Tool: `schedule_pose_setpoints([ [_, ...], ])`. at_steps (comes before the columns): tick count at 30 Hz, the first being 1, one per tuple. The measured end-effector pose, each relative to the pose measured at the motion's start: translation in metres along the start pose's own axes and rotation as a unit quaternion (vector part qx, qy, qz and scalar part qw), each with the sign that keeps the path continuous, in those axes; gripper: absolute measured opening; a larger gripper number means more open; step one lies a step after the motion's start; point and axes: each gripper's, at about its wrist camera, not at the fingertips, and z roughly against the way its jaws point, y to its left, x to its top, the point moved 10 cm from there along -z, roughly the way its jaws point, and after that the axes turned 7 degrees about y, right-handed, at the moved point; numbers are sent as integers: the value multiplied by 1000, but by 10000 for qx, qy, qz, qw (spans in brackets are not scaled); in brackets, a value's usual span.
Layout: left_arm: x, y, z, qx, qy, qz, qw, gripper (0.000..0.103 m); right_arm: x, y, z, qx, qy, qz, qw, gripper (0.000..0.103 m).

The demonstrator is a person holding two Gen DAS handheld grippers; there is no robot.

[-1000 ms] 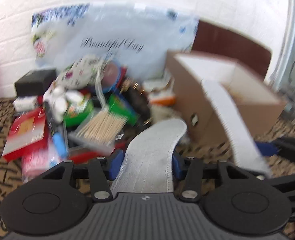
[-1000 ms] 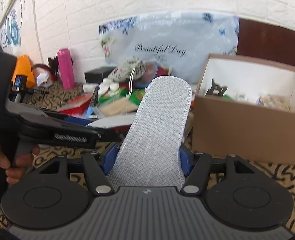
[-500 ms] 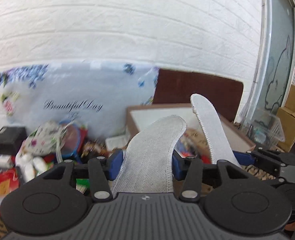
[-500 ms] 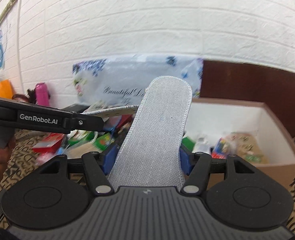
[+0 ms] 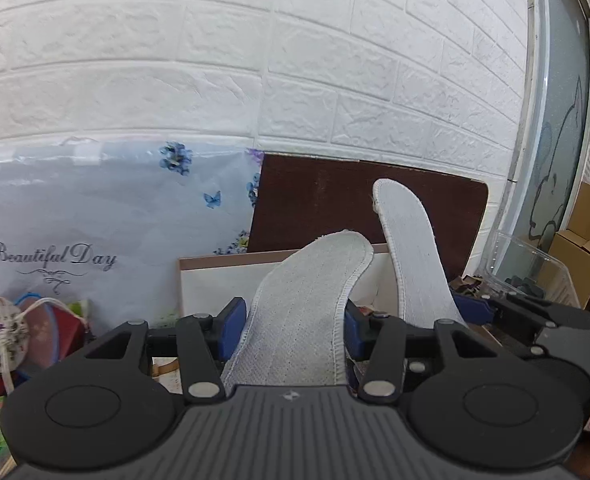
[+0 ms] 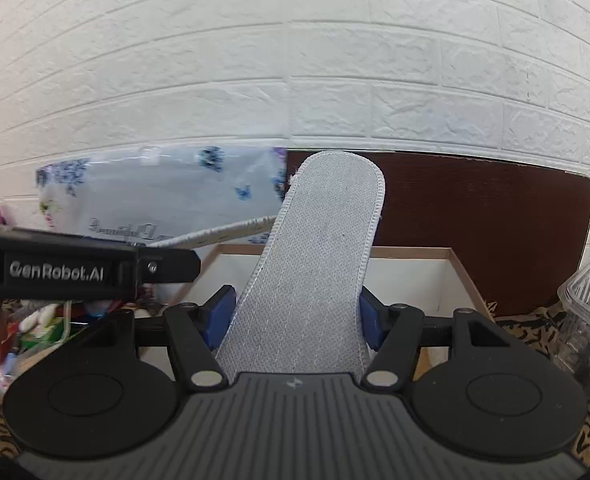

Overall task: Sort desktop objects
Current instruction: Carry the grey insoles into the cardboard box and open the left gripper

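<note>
My left gripper (image 5: 291, 332) is shut on a grey fabric insole (image 5: 307, 312) that bends to the right at its tip. My right gripper (image 6: 297, 318) is shut on a second grey insole (image 6: 319, 256) that stands straight up. Both are held just before and above the open cardboard box (image 6: 415, 276), which also shows in the left wrist view (image 5: 215, 280). The right gripper with its insole (image 5: 411, 256) shows to the right in the left wrist view. The left gripper's arm (image 6: 75, 270) and its insole edge (image 6: 215, 232) cross the left of the right wrist view.
A white brick wall is close behind. A floral "Beautiful Day" bag (image 5: 95, 232) and a brown board (image 6: 475, 220) lean on it. A pile of small items (image 5: 11, 340) lies to the left. A clear plastic container (image 6: 587, 320) stands right of the box.
Both grippers have risen and moved toward the box with their insoles; the views tilted up from the cluttered table to the wall. The box now sits low, behind the fingers.
</note>
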Motion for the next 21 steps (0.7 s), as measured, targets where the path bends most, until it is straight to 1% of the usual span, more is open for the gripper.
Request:
schedule_pose_setpoints([
  [4,-2,7,-30,27,103,199,9997,53,3,-20,-32,-132,137,35,9998,63],
  [6,-7,11,-46,78,199,234,9995,52,-2,-28,-50,-171,292,28,9994,63],
  [7,-8,14,-52,109,219,256,9994,55,-5,-31,-59,-184,409,33,9990,64],
  [8,-11,15,-57,106,242,279,9993,61,-11,-32,-68,-205,589,70,9980,66],
  [9,-14,17,-63,55,338,324,9989,83,-18,-33,-78,-216,788,141,9966,67],
  [10,-18,17,-66,-55,496,365,9981,101,-25,-32,-87,-245,1011,264,9942,68],
  [11,-22,17,-69,-191,636,402,9970,103,-32,-29,-91,-278,1190,394,9917,68],
  [12,-26,17,-69,-292,723,441,9960,103,-36,-27,-91,-301,1199,492,9911,75],
  [13,-28,17,-68,-348,774,474,9953,103,-36,-25,-88,-314,1119,582,9915,86],
  [15,-30,18,-65,-391,807,575,9943,103,-35,-22,-82,-417,961,691,9921,93],
  [19,-30,18,-60,-395,858,681,9932,103,-35,-23,-76,-502,882,609,9930,94],
  [21,-29,19,-55,-387,837,707,9932,103,-33,-25,-72,-580,817,563,9934,96],
])
